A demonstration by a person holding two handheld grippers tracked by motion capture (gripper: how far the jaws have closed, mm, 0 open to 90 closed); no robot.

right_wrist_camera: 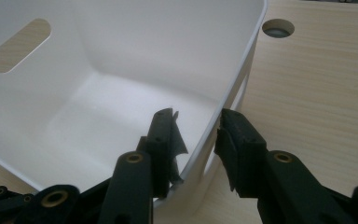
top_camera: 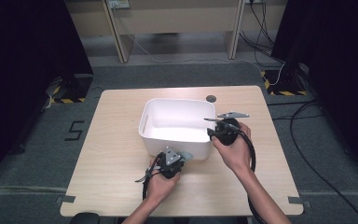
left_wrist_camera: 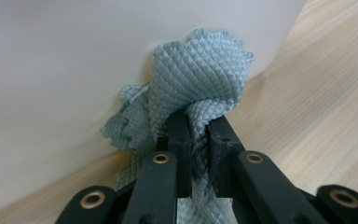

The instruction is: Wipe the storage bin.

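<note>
One white bin [top_camera: 177, 122] is sitting centre frame on the worktop [top_camera: 116, 154], long axis running left-right. The left gripper [left_wrist_camera: 196, 140] is pinching one grey-green cloth [left_wrist_camera: 200, 74] at lower centre. The right gripper [right_wrist_camera: 196, 140] fingers are straddling the bin's wall, parted.

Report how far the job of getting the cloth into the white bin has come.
Done: the left gripper is shut on the grey-green cloth, pressed against the white bin from outside. In hand: the right gripper straddles the bin's wall, jaws open. Left: the cloth is not inside; the bin looks empty.
</note>
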